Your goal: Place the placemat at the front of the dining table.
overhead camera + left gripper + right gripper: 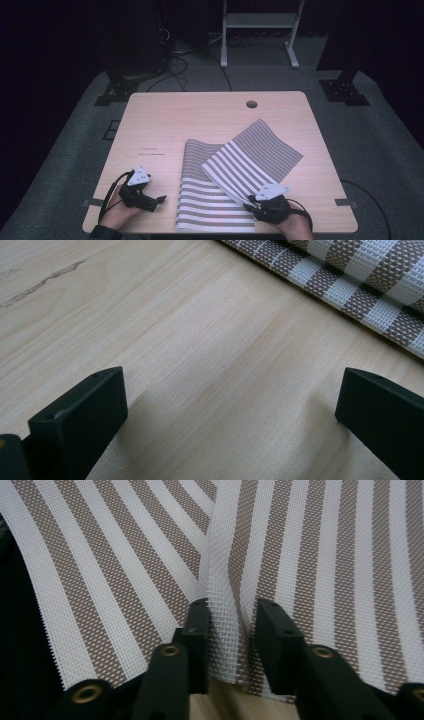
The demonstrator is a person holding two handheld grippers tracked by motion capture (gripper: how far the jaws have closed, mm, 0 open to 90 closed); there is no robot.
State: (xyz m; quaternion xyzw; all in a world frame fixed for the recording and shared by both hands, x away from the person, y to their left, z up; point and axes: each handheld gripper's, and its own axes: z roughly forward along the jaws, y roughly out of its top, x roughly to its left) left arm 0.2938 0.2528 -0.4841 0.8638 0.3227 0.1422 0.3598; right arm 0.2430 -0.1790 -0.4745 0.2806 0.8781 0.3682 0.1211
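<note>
The striped mat (235, 175) lies on the near right part of the table (165, 120), partly folded, one flap turned diagonally over the rest. The right gripper (252, 204) sits at the mat's near right corner, its jaws closed on the lifted edge, which stands pinched between them in the right gripper view (225, 625). The left gripper (161, 199) rests on bare wood just left of the mat's long left edge (350, 285), jaws wide apart. Beyond and left of it lies open tabletop.
</note>
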